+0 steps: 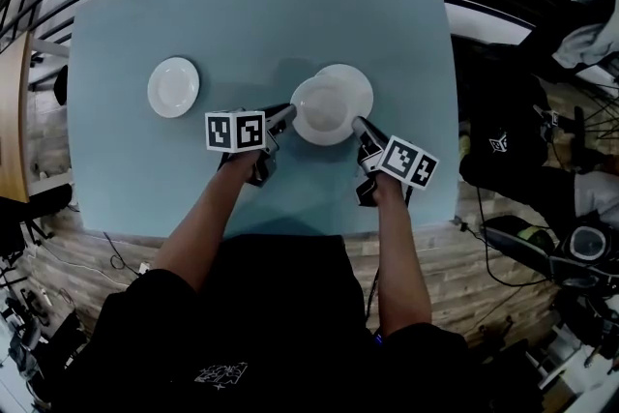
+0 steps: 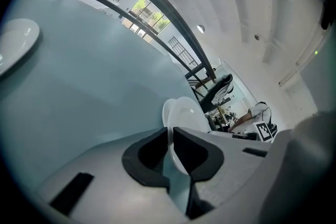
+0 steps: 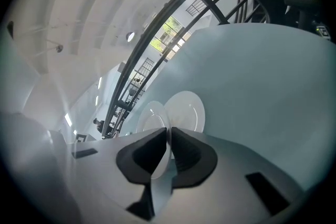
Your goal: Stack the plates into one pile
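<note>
Near the middle of the pale blue-grey table [image 1: 251, 5], a round white ceramic plate [image 1: 322, 111] is held from both sides. The left gripper [image 1: 285, 117] is clamped on its left rim and the right gripper [image 1: 359, 124] on its right rim. A second white plate [image 1: 358, 80] lies on the table just beyond it to the far right, partly overlapped. A third white plate [image 1: 174, 87] lies well apart to the left, nearer the left gripper. A short shift to the far right is judged enough to centre the held plate over the second.
</note>
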Motion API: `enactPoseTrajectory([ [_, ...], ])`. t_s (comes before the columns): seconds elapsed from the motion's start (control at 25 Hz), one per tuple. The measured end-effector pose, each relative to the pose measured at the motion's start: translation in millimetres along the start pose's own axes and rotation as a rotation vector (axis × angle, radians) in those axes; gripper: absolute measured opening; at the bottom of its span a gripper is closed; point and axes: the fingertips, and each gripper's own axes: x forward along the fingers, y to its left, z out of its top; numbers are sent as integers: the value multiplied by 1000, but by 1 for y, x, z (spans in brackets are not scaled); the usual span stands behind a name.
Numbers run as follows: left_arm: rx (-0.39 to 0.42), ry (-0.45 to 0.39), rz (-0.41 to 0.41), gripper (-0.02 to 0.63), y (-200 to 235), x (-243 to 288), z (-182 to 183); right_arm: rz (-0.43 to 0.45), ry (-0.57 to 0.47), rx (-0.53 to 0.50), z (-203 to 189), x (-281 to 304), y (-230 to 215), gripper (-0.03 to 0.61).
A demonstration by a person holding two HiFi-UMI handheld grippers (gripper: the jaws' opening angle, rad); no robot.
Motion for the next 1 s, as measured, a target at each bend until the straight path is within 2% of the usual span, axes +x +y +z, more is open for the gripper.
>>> enactPoseTrajectory([
  [0.24, 26, 23, 24, 40, -6, 24, 11, -7, -2, 22, 18, 5, -20, 29],
  [0.72, 36, 43, 68, 40, -7, 53, 20, -38, -2, -2, 39, 12, -40, 29],
  [1.0, 35, 60, 83, 41, -4, 55, 20, -69, 17, -73, 39, 17, -42, 29],
])
